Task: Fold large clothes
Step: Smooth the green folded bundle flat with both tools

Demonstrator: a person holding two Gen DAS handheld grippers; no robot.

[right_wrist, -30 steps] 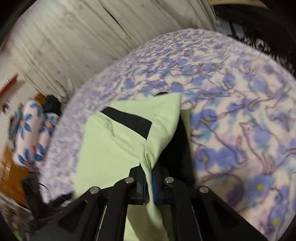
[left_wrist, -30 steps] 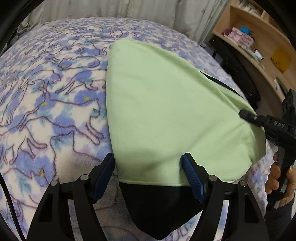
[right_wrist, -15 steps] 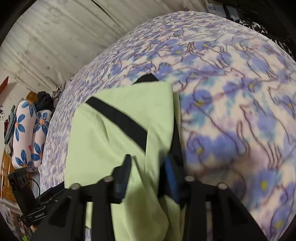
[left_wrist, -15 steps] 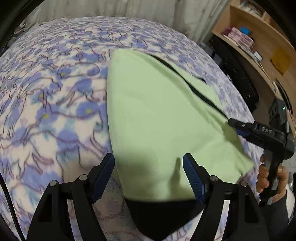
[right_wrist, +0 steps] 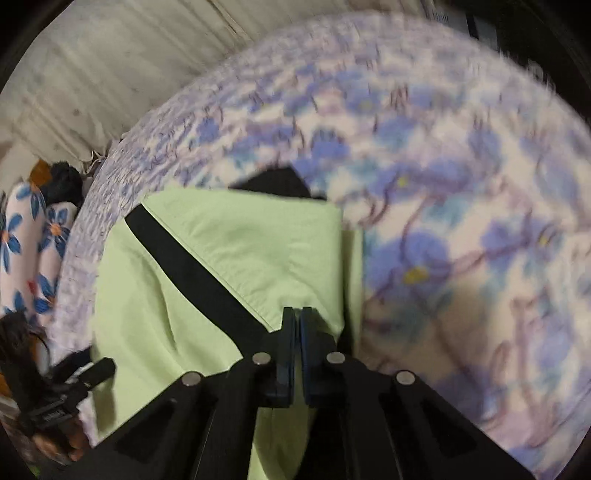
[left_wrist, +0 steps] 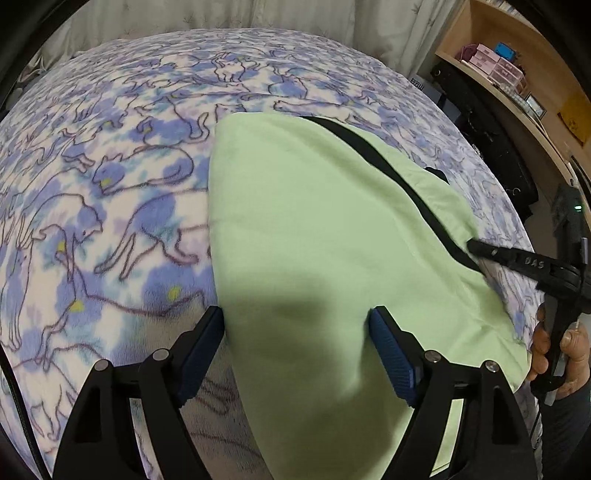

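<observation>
A smooth light-green garment [left_wrist: 317, 229] with black trim is lying folded on a fuzzy cat-print blanket [left_wrist: 110, 192]. The left gripper [left_wrist: 295, 332] is opening wider, straddling its near edge; the right gripper [right_wrist: 297, 321] is sitting closed, nothing visibly pinched.

A bedroom in a home: a bed spread with a fleece blanket [left_wrist: 122, 192] printed with blue and purple cats fills both views. Pale pleated curtains [left_wrist: 258, 14] hang behind it, wooden shelves [left_wrist: 517, 70] stacked with small boxes stand to one side, and flower-patterned pillows [right_wrist: 26, 251] lie at the other side of the bed.
</observation>
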